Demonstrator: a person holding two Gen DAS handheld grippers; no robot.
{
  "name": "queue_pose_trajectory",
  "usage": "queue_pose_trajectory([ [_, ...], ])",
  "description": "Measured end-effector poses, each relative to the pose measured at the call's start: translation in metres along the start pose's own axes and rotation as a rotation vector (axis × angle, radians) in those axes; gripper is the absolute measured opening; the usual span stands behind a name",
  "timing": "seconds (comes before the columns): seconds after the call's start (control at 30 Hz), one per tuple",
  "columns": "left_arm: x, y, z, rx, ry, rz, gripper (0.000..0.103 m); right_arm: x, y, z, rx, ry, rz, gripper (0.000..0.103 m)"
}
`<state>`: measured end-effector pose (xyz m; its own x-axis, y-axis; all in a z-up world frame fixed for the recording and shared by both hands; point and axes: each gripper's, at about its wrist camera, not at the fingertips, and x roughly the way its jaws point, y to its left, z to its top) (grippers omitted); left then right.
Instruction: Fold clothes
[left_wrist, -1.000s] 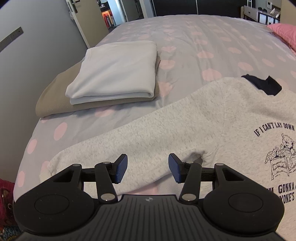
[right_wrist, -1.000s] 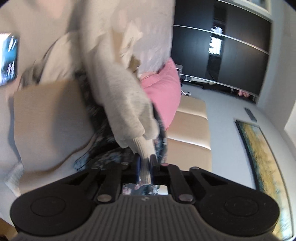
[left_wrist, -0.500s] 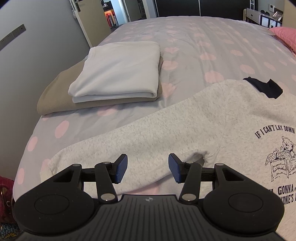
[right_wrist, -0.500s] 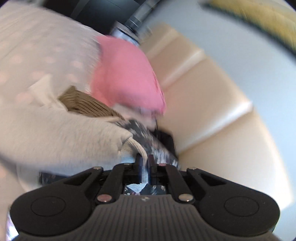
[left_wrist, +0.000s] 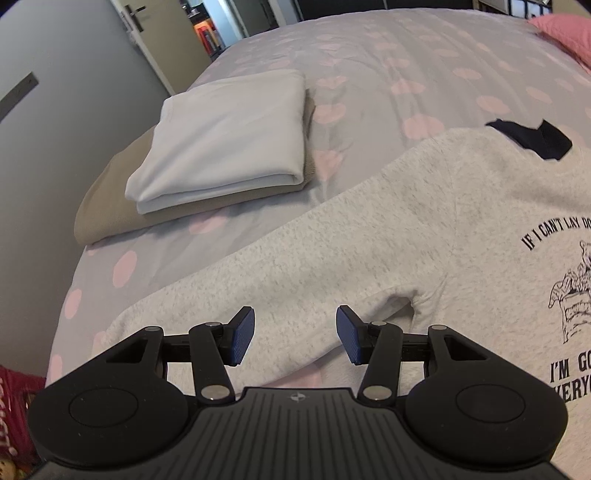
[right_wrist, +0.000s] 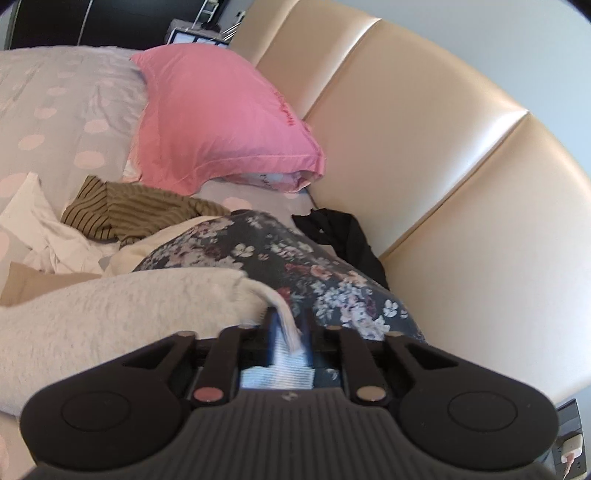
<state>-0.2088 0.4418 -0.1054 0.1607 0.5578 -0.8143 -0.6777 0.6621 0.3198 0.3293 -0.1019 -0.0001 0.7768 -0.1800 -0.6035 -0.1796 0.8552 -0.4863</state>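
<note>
A light grey sweatshirt (left_wrist: 424, 221) with dark printed text lies face up on the polka-dot bed (left_wrist: 388, 66). Its left sleeve runs toward the bed's near edge. My left gripper (left_wrist: 295, 338) is open and empty, hovering just above that sleeve near the armpit. In the right wrist view, my right gripper (right_wrist: 290, 326) has its jaws slightly apart around the ribbed cuff (right_wrist: 284, 314) of the other sleeve (right_wrist: 110, 314), which drapes to the left over a clothes pile.
A folded white garment (left_wrist: 229, 136) sits on a folded tan one (left_wrist: 110, 206) at the bed's left. A pink pillow (right_wrist: 221, 114), a floral garment (right_wrist: 295, 266), a striped top (right_wrist: 129, 210), a black item (right_wrist: 340, 232) and a cream headboard (right_wrist: 443, 166) lie ahead of the right gripper.
The right gripper swung the sleeve down from raised to low over the clothes pile, and its jaws have eased apart around the cuff. The left gripper drifted slightly forward, still open.
</note>
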Motion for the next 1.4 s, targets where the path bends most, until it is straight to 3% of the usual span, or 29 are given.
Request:
queue_pose_trajectory([
  [0.07,-0.001,-0.004,0.0,0.018,-0.005,-0.002,0.047,-0.007,-0.01,-0.001,0.026,-0.028,-0.012,0.047],
  [0.13,-0.002,-0.007,-0.001,0.031,-0.011,-0.007,0.047,-0.015,-0.024,-0.004,0.083,-0.033,0.002,0.048],
  [0.4,-0.008,-0.004,-0.002,0.02,-0.025,-0.017,0.047,-0.022,-0.062,-0.043,0.399,0.025,0.219,0.049],
  [0.53,-0.006,-0.003,-0.003,0.02,-0.02,-0.009,0.047,-0.011,-0.063,-0.056,0.53,0.042,0.305,0.048],
  [0.63,-0.005,-0.002,-0.003,0.02,-0.016,0.0,0.047,-0.002,-0.059,-0.061,0.605,0.053,0.332,0.04],
  [0.7,-0.004,-0.002,-0.003,0.016,-0.012,0.004,0.047,-0.001,-0.057,-0.064,0.629,0.055,0.321,0.014],
  [0.73,-0.004,-0.002,-0.003,0.015,-0.011,0.006,0.047,-0.002,-0.057,-0.064,0.639,0.049,0.314,0.012],
  [0.83,-0.004,-0.003,-0.004,0.023,-0.012,0.005,0.047,-0.017,-0.061,-0.059,0.633,-0.006,0.271,0.0],
  [0.97,-0.003,-0.006,-0.004,0.045,-0.013,0.005,0.047,-0.046,-0.079,-0.045,0.567,-0.127,0.043,0.0],
  [1.0,-0.004,-0.007,-0.004,0.049,-0.015,0.003,0.047,-0.048,-0.084,-0.043,0.553,-0.136,0.029,0.0],
  [1.2,-0.007,-0.011,-0.004,0.054,-0.025,-0.007,0.047,-0.056,-0.066,-0.047,0.425,-0.117,0.157,0.001],
  [1.4,-0.008,-0.013,-0.005,0.064,-0.027,-0.008,0.047,-0.066,-0.017,-0.063,0.319,-0.079,0.317,0.005],
])
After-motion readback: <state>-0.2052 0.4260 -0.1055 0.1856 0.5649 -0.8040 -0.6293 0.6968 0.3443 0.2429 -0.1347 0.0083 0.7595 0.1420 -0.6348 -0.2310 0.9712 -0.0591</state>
